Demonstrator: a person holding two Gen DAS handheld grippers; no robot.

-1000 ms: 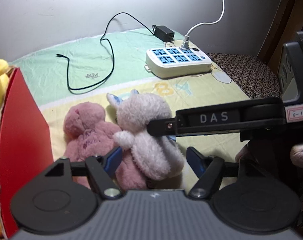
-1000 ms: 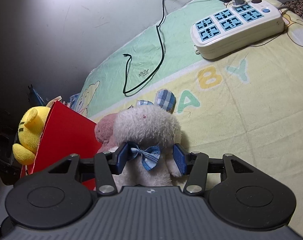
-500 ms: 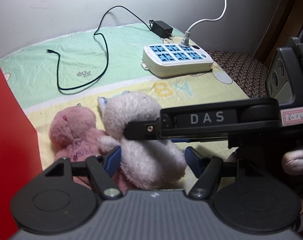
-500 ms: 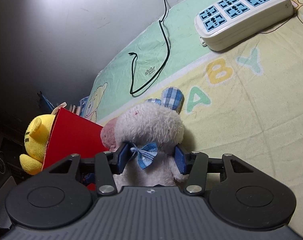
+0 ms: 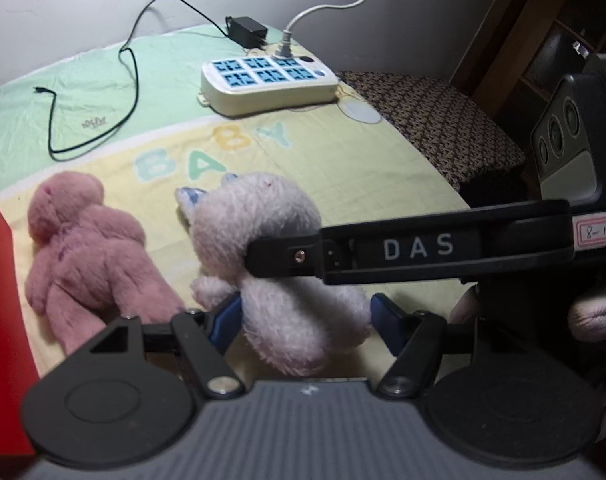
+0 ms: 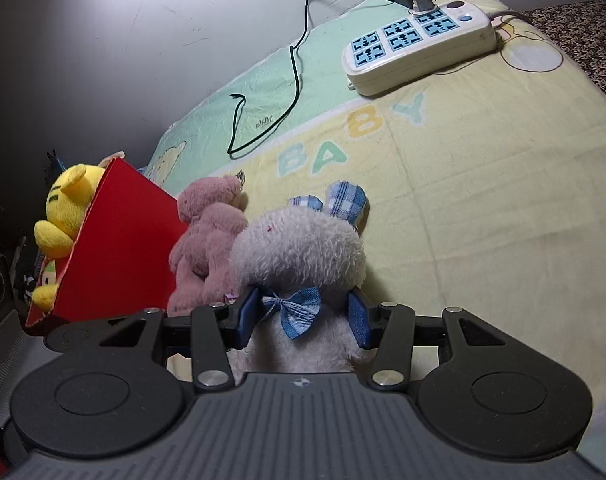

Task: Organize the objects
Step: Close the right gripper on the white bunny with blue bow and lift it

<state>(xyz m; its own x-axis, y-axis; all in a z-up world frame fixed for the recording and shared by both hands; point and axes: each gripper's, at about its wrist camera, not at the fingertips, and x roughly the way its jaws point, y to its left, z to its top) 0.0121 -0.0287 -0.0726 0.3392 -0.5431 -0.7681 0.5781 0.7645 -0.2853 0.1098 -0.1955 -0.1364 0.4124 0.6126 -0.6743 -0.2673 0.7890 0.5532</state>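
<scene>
A white plush rabbit (image 5: 263,224) with checked blue ears and a blue bow (image 6: 299,248) sits upright above the blanket. My right gripper (image 6: 303,316) is shut on its neck, one blue pad on each side of the bow. In the left wrist view, one of its black fingers (image 5: 383,248) crosses in from the right onto the rabbit's neck. My left gripper (image 5: 305,316) is open around the rabbit's lower body. Its left pad brushes the fur and a thin gap shows at the right pad. A pink plush bear (image 5: 83,248) (image 6: 211,236) lies to the rabbit's left.
A red box (image 6: 119,236) stands left of the bear with a yellow plush (image 6: 67,208) in it. A white power strip (image 5: 267,84) and a loose black cable (image 5: 131,80) lie at the back of the "BABY" blanket (image 5: 343,168). Brown patterned fabric (image 5: 431,120) borders the right side.
The right jaws have narrowed onto the rabbit's neck. The rabbit has come away to the right of the pink bear. The red box has slid toward the left edge of the left wrist view.
</scene>
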